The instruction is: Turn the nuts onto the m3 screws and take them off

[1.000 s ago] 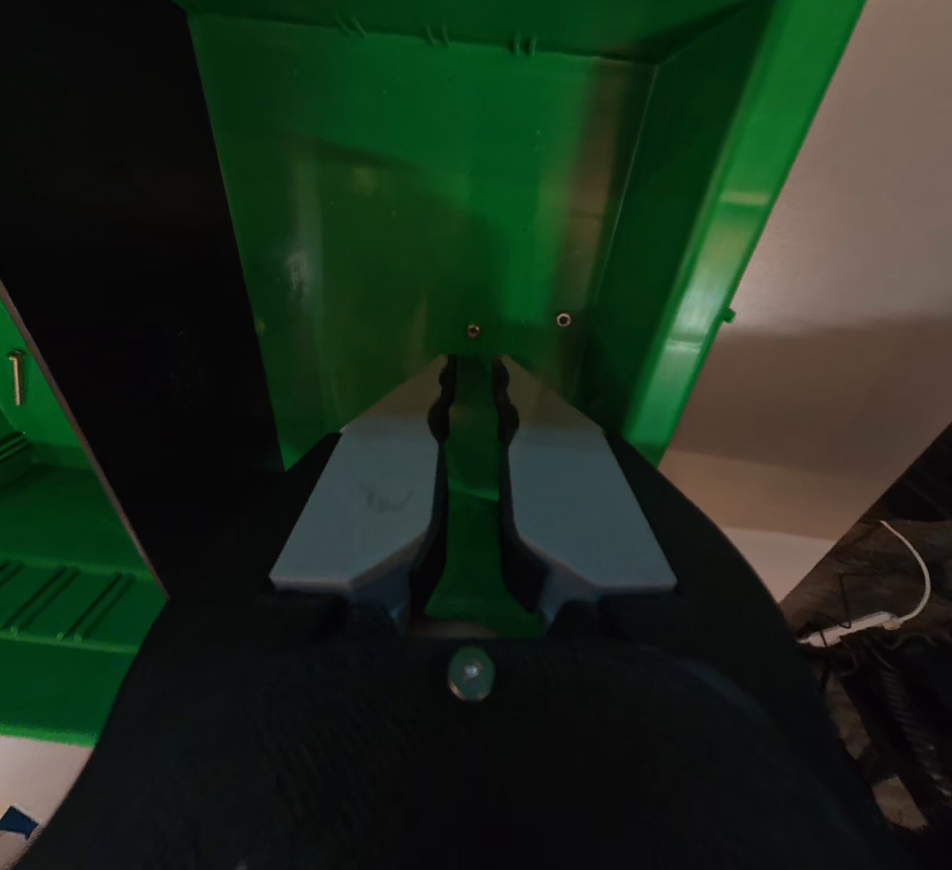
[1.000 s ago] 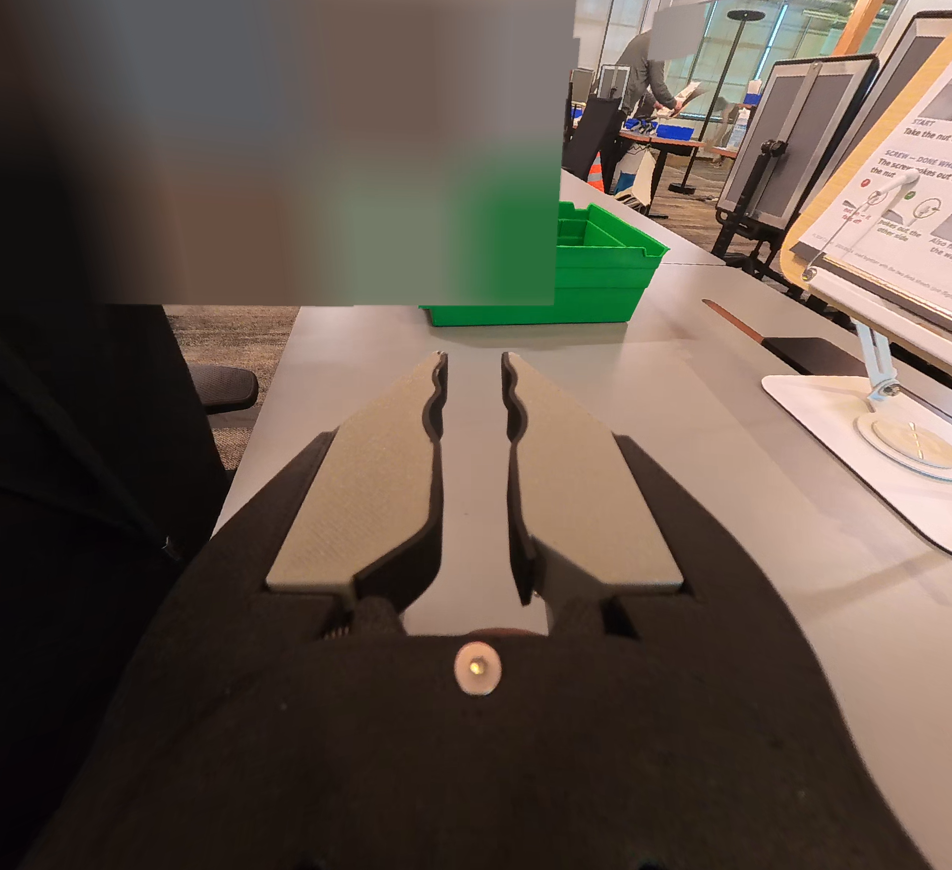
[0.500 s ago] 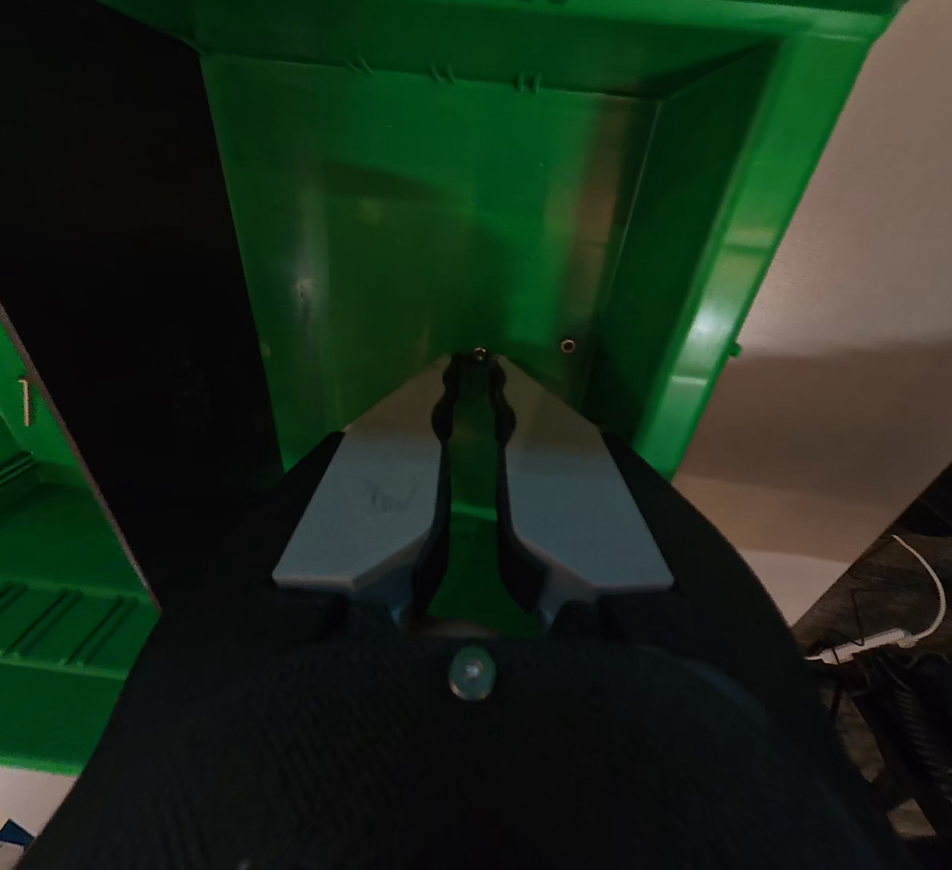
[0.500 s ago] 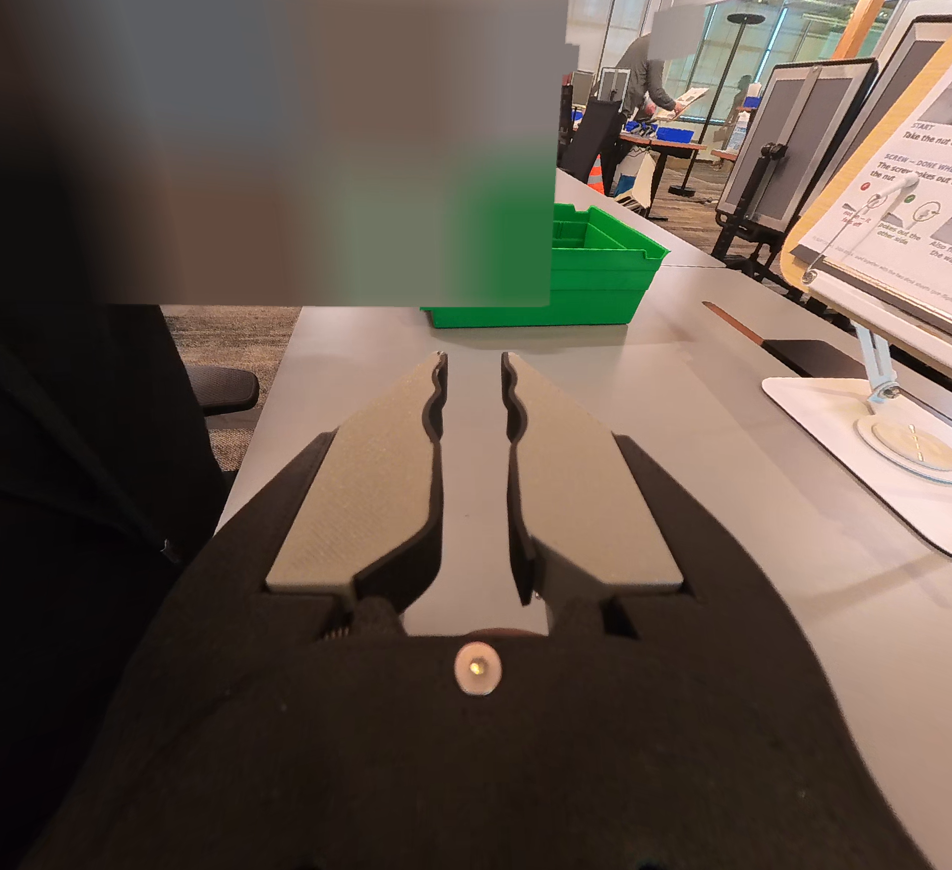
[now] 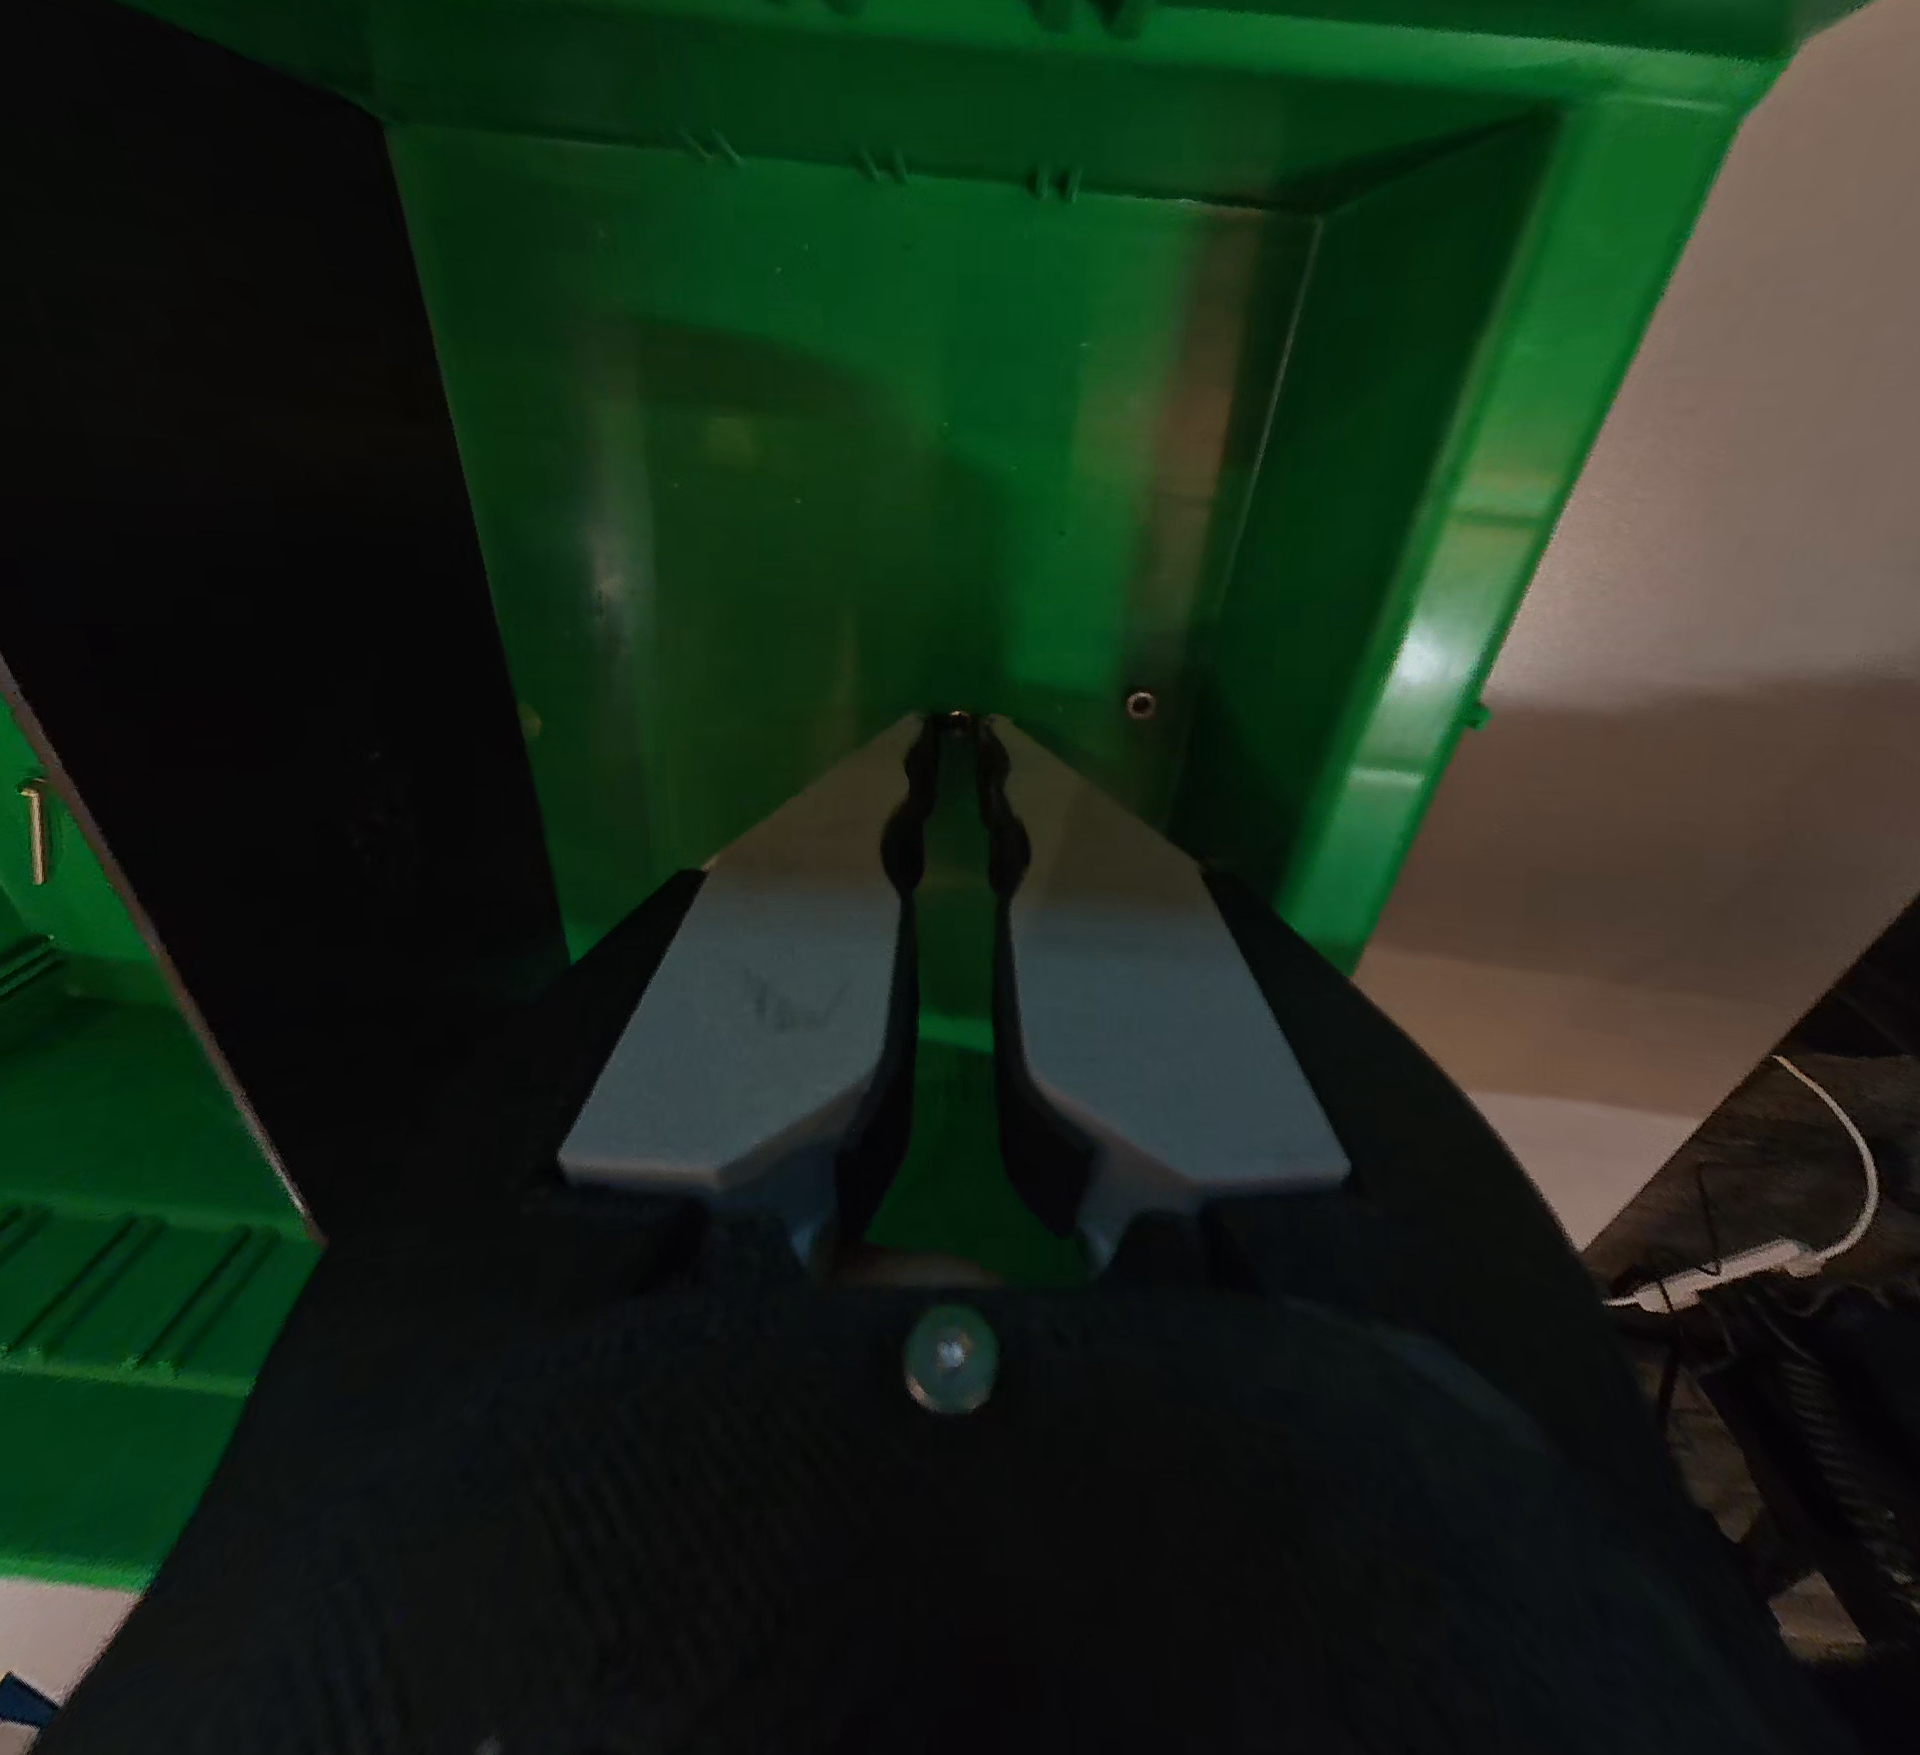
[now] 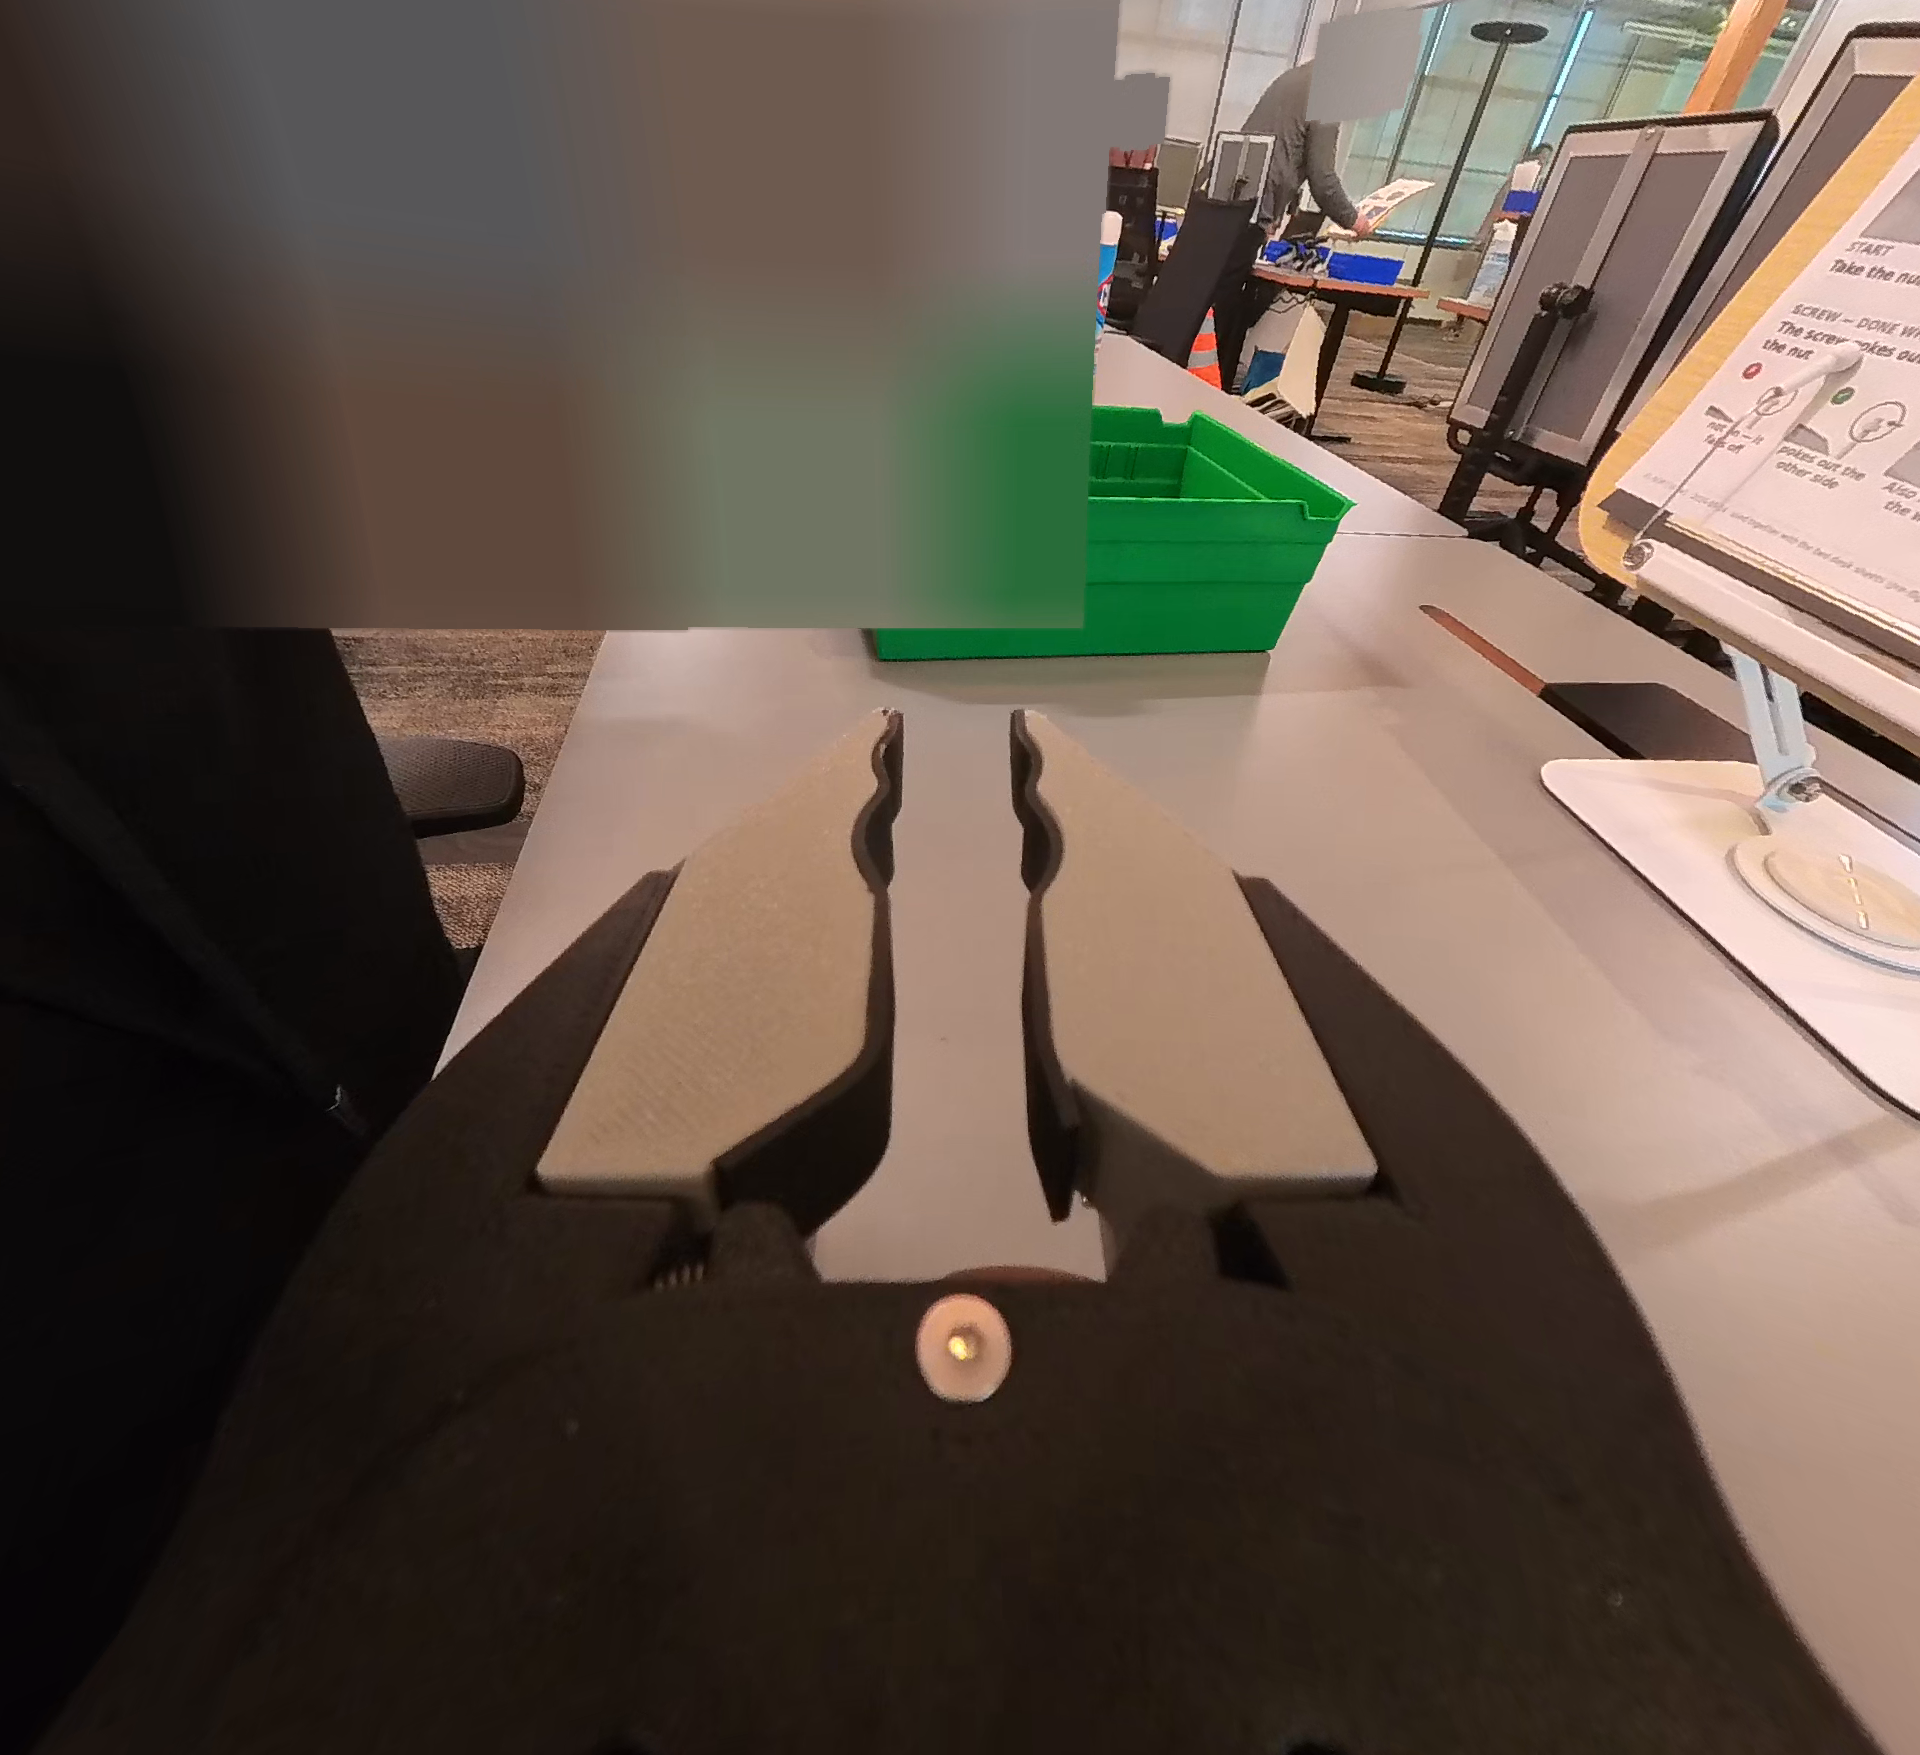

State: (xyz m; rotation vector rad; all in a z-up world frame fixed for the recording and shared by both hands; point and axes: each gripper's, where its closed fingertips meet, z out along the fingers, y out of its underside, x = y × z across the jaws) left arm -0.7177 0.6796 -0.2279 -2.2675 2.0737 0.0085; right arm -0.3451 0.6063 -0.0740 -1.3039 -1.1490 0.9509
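Observation:
In the left wrist view my left gripper point(image 5: 956, 720) reaches into a green bin point(image 5: 831, 458), tips down on its floor. Its jaws have narrowed around a small metal nut point(image 5: 954, 718) held between the tips; the nut is mostly hidden. A second nut point(image 5: 1143, 703) lies on the bin floor just to the right. A brass-coloured screw point(image 5: 36, 832) lies in a neighbouring green compartment at the far left. In the right wrist view my right gripper point(image 6: 956, 729) is open and empty, hovering over the grey table point(image 6: 1299, 822).
A stack of green bins point(image 6: 1195, 562) stands on the table ahead of the right gripper. An instruction sheet on a white stand point(image 6: 1766, 853) is at the right. A person in dark clothes point(image 6: 156, 978) sits at the left. Cables point(image 5: 1766, 1269) lie at the lower right. About 40 centimeters separates my left fingertips from my right.
My left gripper has moved forward and down onto the left nut, and its jaws have narrowed around it. The right gripper has not moved.

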